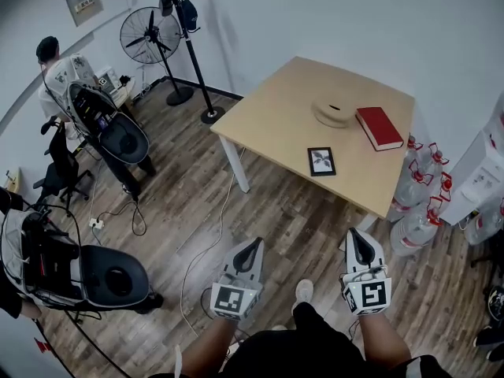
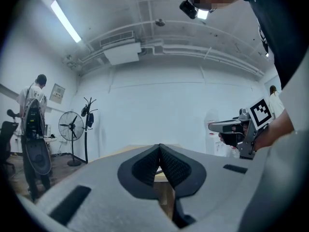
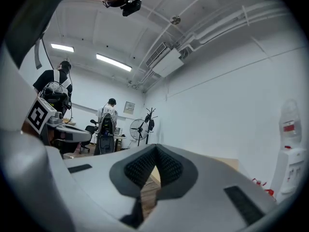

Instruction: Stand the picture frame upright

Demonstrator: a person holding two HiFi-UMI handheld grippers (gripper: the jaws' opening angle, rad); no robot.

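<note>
A small black picture frame [image 1: 321,161] lies flat on the wooden table [image 1: 276,109], near its front edge. Both grippers hang over the floor well short of the table, held at waist height. My left gripper [image 1: 250,246] is shut with nothing in it; in the left gripper view its pads [image 2: 159,159] meet tip to tip. My right gripper [image 1: 359,239] is also shut and empty, its pads [image 3: 155,161] closed together. The right gripper [image 2: 231,126] shows from the side in the left gripper view.
A red book [image 1: 379,127] and a round beige disc [image 1: 332,112] lie on the table behind the frame. Water bottles [image 1: 409,187] and a dispenser [image 1: 479,176] stand right of it. A fan [image 1: 150,35], coat stand [image 1: 189,46], strollers [image 1: 110,128] and a person [image 1: 59,69] are left.
</note>
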